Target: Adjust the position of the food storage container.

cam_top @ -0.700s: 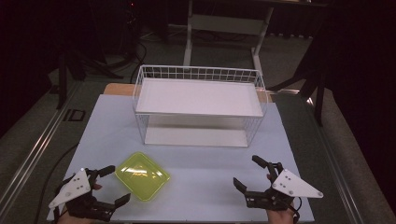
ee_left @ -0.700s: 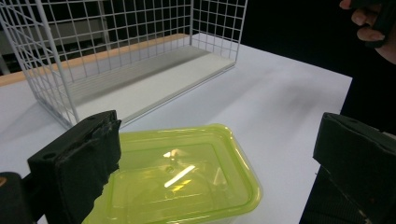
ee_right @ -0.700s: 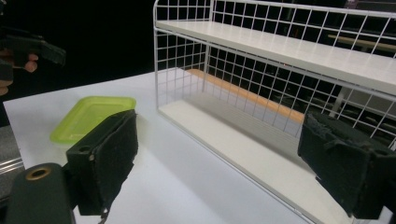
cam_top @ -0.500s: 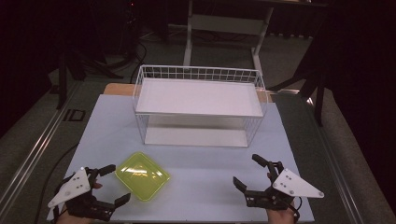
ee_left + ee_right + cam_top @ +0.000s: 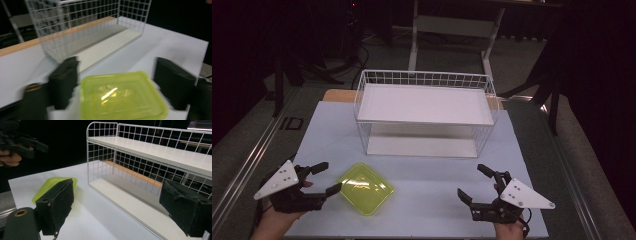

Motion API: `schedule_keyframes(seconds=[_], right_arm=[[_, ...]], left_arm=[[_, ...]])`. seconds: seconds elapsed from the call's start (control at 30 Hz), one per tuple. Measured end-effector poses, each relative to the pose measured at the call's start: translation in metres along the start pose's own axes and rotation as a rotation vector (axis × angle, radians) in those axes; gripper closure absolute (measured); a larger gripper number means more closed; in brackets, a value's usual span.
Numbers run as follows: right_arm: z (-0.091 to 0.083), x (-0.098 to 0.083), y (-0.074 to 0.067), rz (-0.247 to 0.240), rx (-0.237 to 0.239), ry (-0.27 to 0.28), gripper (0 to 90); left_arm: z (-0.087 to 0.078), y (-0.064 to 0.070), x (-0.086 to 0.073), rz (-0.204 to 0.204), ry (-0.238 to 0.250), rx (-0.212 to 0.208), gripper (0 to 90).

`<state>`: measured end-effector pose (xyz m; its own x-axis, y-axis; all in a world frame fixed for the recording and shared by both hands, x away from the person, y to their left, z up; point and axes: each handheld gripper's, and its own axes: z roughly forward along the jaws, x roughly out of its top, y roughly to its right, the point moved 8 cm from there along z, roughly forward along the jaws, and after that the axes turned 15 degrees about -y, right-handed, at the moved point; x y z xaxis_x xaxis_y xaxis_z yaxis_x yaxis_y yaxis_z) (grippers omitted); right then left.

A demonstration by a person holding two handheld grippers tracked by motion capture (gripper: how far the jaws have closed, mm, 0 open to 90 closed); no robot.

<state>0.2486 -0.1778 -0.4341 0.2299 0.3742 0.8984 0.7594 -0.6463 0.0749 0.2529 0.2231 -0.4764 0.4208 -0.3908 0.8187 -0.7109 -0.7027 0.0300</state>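
Observation:
A yellow-green square plastic lid (image 5: 364, 187) lies flat on the white table near its front left. My left gripper (image 5: 330, 177) is just left of it, open, with its jaws pointing at the lid's left corner. In the left gripper view the lid (image 5: 122, 96) sits low between the two wide-apart black jaws, with a gap on each side, and the picture is blurred. My right gripper (image 5: 470, 180) rests open at the front right with nothing between its jaws. The right gripper view shows the lid (image 5: 51, 185) behind its left jaw.
A white wire rack (image 5: 424, 107) with an upper shelf and a lower board stands across the back of the table. Its lower board (image 5: 130, 205) is in front of the right gripper. The table's front edge is close behind both hands.
The left gripper has shifted a little forward, away from the table's front edge, bringing its jaws up beside the lid's left corner. The right gripper and the lid have stayed put.

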Motion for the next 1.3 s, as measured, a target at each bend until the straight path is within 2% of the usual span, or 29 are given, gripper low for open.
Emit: schedule_keyframes(seconds=[0.03, 0.07, 0.13, 0.2, 0.23, 0.27, 0.3, 0.37, 0.43, 0.47, 0.5, 0.53, 0.6, 0.77, 0.8, 0.83, 0.9, 0.97, 1.13, 1.3], right_arm=[[0.0, 0.0, -0.001, 0.0, 0.002, 0.0, 12.4], [0.001, 0.0, -0.001, -0.001, 0.006, 0.0, 12.4], [0.001, 0.0, -0.002, 0.0, 0.012, 0.0, 12.5], [0.001, 0.0, -0.002, 0.001, 0.015, 0.002, 12.5], [0.001, -0.001, -0.003, 0.0, 0.016, 0.001, 12.5], [0.001, -0.001, -0.003, 0.0, 0.016, 0.001, 12.5], [0.0, 0.0, -0.004, -0.007, 0.016, 0.004, 12.5], [0.0, 0.0, -0.004, -0.009, 0.016, 0.006, 12.5], [-0.001, 0.0, -0.004, -0.013, 0.014, 0.007, 12.5], [0.0, 0.0, -0.004, -0.012, 0.015, 0.007, 12.5], [0.0, 0.0, -0.004, -0.011, 0.016, 0.006, 12.5], [0.0, -0.001, -0.004, -0.009, 0.018, 0.003, 12.5], [0.001, -0.001, -0.004, -0.01, 0.018, 0.001, 12.5], [0.0, -0.001, -0.005, -0.01, 0.018, 0.002, 12.5], [0.0, -0.001, -0.005, -0.009, 0.018, 0.003, 12.5], [0.0, -0.001, -0.005, -0.009, 0.018, 0.003, 12.5], [0.0, -0.001, -0.005, -0.009, 0.017, 0.003, 12.5], [0.001, -0.001, -0.004, -0.007, 0.018, -0.001, 12.5], [0.002, -0.001, -0.005, -0.007, 0.023, -0.002, 12.5], [0.002, -0.002, -0.005, -0.004, 0.027, -0.003, 12.5]], left_arm=[[0.001, -0.006, -0.001, -0.006, -0.008, 0.019, 33.2], [0.004, -0.018, -0.005, -0.021, -0.022, 0.037, 44.0], [0.006, -0.022, -0.006, -0.028, -0.026, 0.042, 53.8], [0.012, -0.031, -0.011, -0.042, -0.043, 0.058, 56.4], [0.016, -0.034, -0.013, -0.044, -0.053, 0.057, 64.7], [0.02, -0.037, -0.017, -0.053, -0.071, 0.064, 64.7], [0.025, -0.041, -0.021, -0.059, -0.091, 0.061, 73.5], [0.033, -0.046, -0.03, -0.071, -0.136, 0.075, 76.9], [0.041, -0.053, -0.042, -0.072, -0.181, 0.09, 88.3], [0.041, -0.053, -0.042, -0.072, -0.181, 0.09, 90.0], [0.044, -0.056, -0.048, -0.074, -0.201, 0.098, 90.0], [0.046, -0.057, -0.052, -0.075, -0.213, 0.09, 90.0], [0.047, -0.058, -0.055, -0.075, -0.223, 0.092, 90.0], [0.053, -0.058, -0.073, -0.077, -0.288, 0.072, 90.0], [0.055, -0.057, -0.079, -0.088, -0.318, 0.06, 90.0], [0.055, -0.057, -0.079, -0.088, -0.318, 0.06, 90.0], [0.059, -0.055, -0.085, -0.068, -0.356, 0.05, 90.0], [0.062, -0.053, -0.087, -0.062, -0.37, 0.041, 90.0], [0.065, -0.046, -0.086, -0.056, -0.367, 0.019, 90.0], [0.071, -0.033, -0.083, -0.028, -0.38, -0.013, 90.0]])
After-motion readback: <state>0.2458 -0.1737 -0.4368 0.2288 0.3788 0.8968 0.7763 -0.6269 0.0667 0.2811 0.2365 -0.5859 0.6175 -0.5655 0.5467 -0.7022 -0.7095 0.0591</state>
